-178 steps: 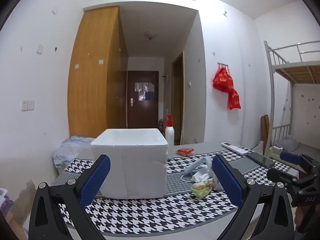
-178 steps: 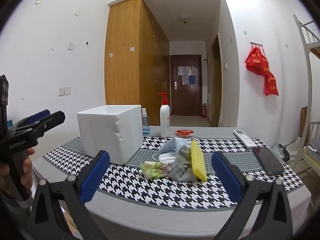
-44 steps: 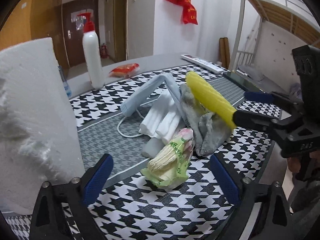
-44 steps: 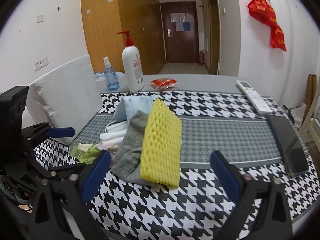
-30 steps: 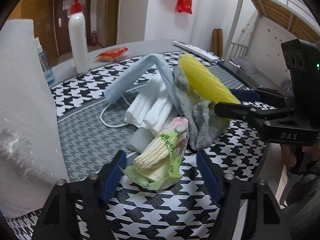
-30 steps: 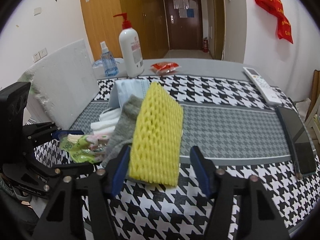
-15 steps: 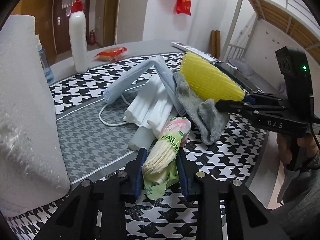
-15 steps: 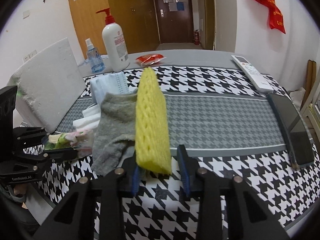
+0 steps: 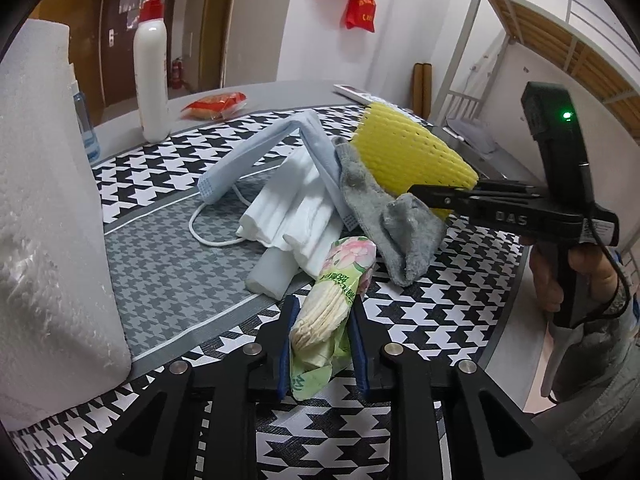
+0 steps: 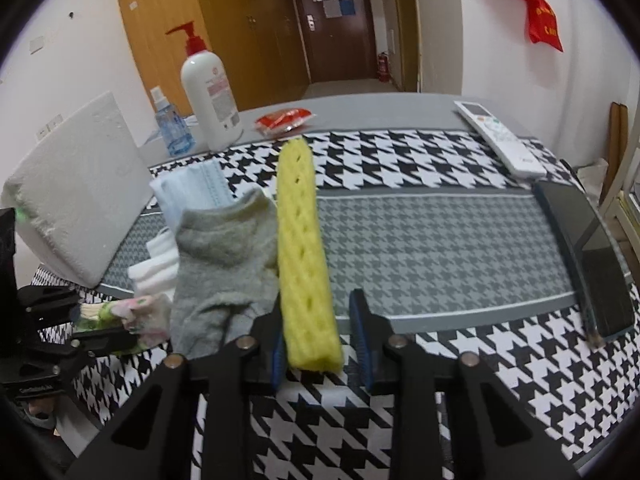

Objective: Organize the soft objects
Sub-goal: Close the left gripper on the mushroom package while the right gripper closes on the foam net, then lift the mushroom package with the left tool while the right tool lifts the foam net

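My left gripper (image 9: 322, 338) is shut on a green flowered tissue pack (image 9: 334, 304) at the near edge of the soft pile. My right gripper (image 10: 320, 344) has its jaws around the near end of a yellow foam net sleeve (image 10: 302, 248); the left pad touches it and a narrow gap shows at the right pad. The sleeve also shows in the left wrist view (image 9: 408, 156). A grey sock (image 10: 224, 256), white folded tissues (image 9: 292, 208) and a blue face mask (image 9: 264, 152) lie between the two. A white foam box (image 9: 44, 208) stands to the left.
A houndstooth cloth (image 10: 432, 240) covers the table. A lotion pump bottle (image 10: 208, 92), small spray bottle (image 10: 172, 124) and red packet (image 10: 284, 118) stand at the back. A remote (image 10: 500, 136) and phone (image 10: 588, 256) lie at the right.
Both grippers came down to the pile and closed in: the left onto the tissue pack, the right around the yellow sleeve, which now stands on edge between its jaws.
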The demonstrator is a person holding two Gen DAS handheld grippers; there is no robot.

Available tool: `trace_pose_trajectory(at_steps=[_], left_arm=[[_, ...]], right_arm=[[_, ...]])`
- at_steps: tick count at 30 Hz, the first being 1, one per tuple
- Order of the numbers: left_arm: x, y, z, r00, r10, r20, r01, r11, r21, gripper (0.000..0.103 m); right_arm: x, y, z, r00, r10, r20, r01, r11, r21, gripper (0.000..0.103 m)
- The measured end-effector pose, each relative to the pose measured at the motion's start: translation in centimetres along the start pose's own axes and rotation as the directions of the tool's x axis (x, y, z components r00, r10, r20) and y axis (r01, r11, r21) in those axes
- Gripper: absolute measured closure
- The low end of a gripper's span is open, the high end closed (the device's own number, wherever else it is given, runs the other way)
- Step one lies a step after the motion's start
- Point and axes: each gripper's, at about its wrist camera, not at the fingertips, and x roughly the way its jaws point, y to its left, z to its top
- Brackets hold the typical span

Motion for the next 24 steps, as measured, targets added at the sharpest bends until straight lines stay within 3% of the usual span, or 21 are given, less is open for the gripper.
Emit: trace_pose_trajectory(at_steps=[2, 10, 24], left_arm=[[-0.2, -0.2, -0.1, 1.0, -0.004, 0.011, 0.004, 1.0, 0.009, 0.08], [-1.3, -0.8, -0.1, 0.998, -0.019, 0.063, 0.017, 0.999, 0.028, 0.085], [-3.7, -1.6, -0.3, 0.989, 0.04, 0.143, -0.047, 0.998, 0.048, 0.087]], right_arm=[[-0.1, -0.1, -0.1, 1.0, 0.005, 0.009, -0.005, 1.0, 0.005, 0.09], [-3.0, 0.1, -0.2, 0.996, -0.004, 0.084, 0.004, 1.0, -0.005, 0.09], [-6.0, 1.4, -1.0, 0.987, -0.012, 0.158, 0.012, 1.0, 0.0, 0.09]])
